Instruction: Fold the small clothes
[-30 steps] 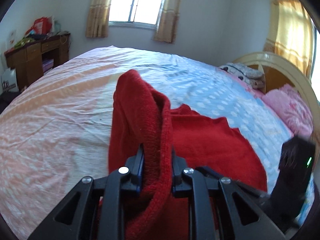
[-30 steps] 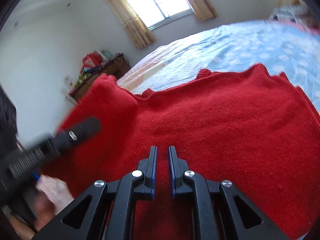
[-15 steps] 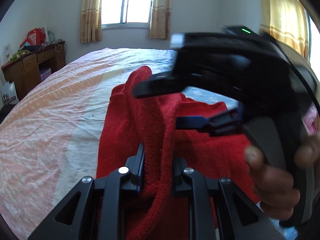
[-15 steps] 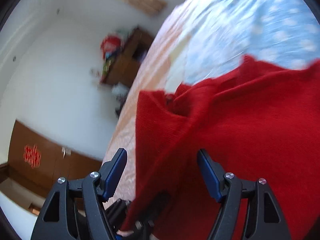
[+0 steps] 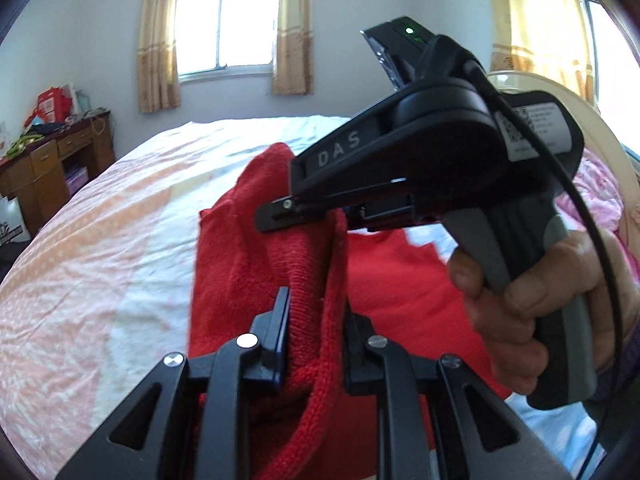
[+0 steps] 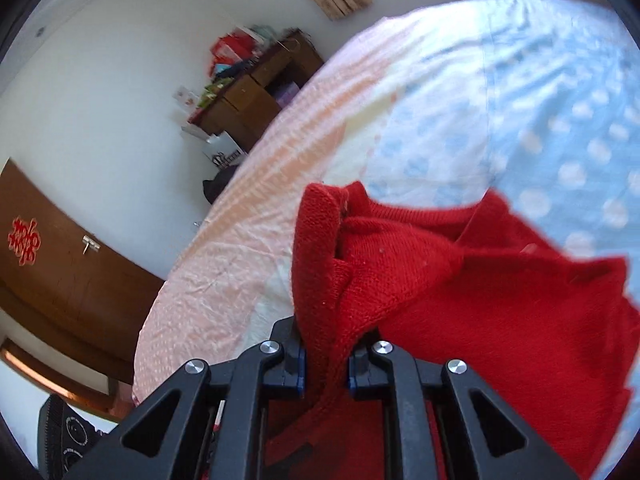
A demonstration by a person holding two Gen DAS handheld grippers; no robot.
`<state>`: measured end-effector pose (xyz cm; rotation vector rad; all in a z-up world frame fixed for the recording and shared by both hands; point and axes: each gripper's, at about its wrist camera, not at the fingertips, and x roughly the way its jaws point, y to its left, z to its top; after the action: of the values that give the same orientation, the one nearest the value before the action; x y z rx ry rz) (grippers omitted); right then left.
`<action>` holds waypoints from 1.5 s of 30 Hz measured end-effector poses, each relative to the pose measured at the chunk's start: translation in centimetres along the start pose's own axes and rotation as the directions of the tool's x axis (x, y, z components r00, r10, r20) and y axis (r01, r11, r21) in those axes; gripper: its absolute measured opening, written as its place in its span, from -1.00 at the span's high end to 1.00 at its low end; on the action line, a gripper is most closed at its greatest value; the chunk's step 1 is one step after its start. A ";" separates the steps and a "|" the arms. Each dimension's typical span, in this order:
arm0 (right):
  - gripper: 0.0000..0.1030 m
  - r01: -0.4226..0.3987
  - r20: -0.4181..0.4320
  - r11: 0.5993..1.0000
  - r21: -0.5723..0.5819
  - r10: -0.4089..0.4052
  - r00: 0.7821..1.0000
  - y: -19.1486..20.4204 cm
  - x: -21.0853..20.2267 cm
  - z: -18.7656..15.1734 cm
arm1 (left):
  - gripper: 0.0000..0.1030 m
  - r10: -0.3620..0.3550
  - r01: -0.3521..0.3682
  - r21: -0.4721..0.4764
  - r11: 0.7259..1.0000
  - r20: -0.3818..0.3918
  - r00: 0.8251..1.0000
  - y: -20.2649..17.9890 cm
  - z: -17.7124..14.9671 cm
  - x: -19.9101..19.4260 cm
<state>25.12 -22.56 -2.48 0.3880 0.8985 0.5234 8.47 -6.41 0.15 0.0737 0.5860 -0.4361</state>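
A small red knitted sweater [image 5: 400,280] lies on the bed, one edge lifted into a fold. My left gripper [image 5: 316,320] is shut on a bunched red edge of it, held above the sheet. My right gripper [image 6: 324,356] is shut on the same raised edge of the sweater [image 6: 460,300]. In the left wrist view the right gripper's body [image 5: 440,152] reaches in from the right, held by a hand, with its fingers pinching the fold just ahead of mine. The rest of the sweater spreads flat to the right.
The bed sheet [image 5: 100,260] is pink on the left and blue dotted on the right [image 6: 560,120]. A wooden desk [image 5: 48,168] with clutter stands at the left wall. Pink pillows [image 5: 600,192] and a headboard are at the right. A brown door [image 6: 60,272] shows at the left.
My right gripper has moved from the flat sweater to the raised fold, opened, then shut on it next to my left gripper. The left gripper kept its hold throughout.
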 end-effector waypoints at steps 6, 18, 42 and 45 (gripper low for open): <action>0.74 0.091 -0.021 0.996 -0.008 -0.091 0.996 -4.4 -3.9 -0.6 | 0.60 -0.086 0.085 -0.008 0.996 -0.044 0.995 -5.1 1.5 2.6; 0.73 0.098 -0.032 0.984 0.152 -0.094 0.995 -14.2 -4.4 -4.6 | 0.67 -0.126 0.134 0.059 0.989 -0.122 0.985 -11.1 -0.5 6.1; -0.02 0.209 0.176 0.959 0.190 -0.242 0.954 -1.8 -12.3 -18.1 | -0.35 -0.026 0.014 -0.128 0.992 -0.096 0.995 4.1 -5.8 -4.6; 0.90 0.291 0.115 0.945 0.152 -0.309 0.944 -1.5 -10.5 -18.4 | -0.35 -0.040 0.021 -0.153 0.988 -0.119 0.992 4.7 -6.1 -4.6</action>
<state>5.07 -27.97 -7.03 0.3941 0.8418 0.1531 3.87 0.70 -2.65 -0.0546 0.7390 -0.4175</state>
